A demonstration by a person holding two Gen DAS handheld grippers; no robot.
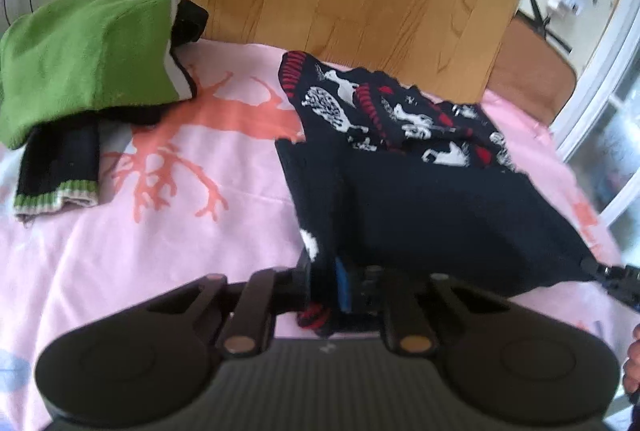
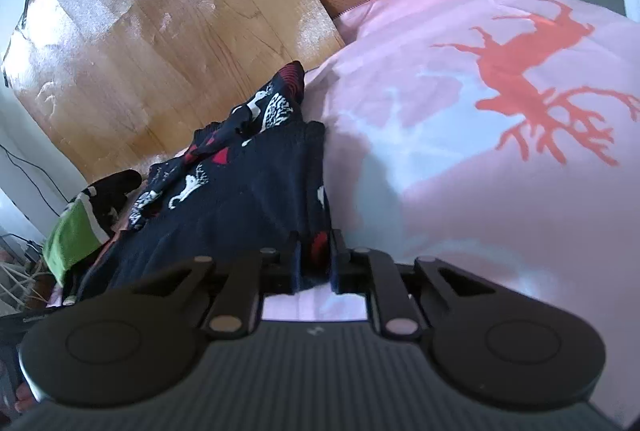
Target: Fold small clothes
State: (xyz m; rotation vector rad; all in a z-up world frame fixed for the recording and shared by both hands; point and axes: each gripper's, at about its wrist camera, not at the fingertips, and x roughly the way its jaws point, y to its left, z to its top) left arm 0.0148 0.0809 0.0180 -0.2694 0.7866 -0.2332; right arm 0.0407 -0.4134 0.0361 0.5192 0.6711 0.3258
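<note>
Both hand-held grippers, left (image 1: 326,287) and right (image 2: 316,263), apparently clamped (pointing downward).

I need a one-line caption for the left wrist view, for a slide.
Left tool shut on the dark patterned sweater on the pink deer-print cover, green garment beside.

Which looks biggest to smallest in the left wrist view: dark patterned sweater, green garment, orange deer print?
1. dark patterned sweater, though it lies nearest the camera, which inflates it
2. green garment
3. orange deer print, partly hidden under both garments, so its rank is unsure
</note>
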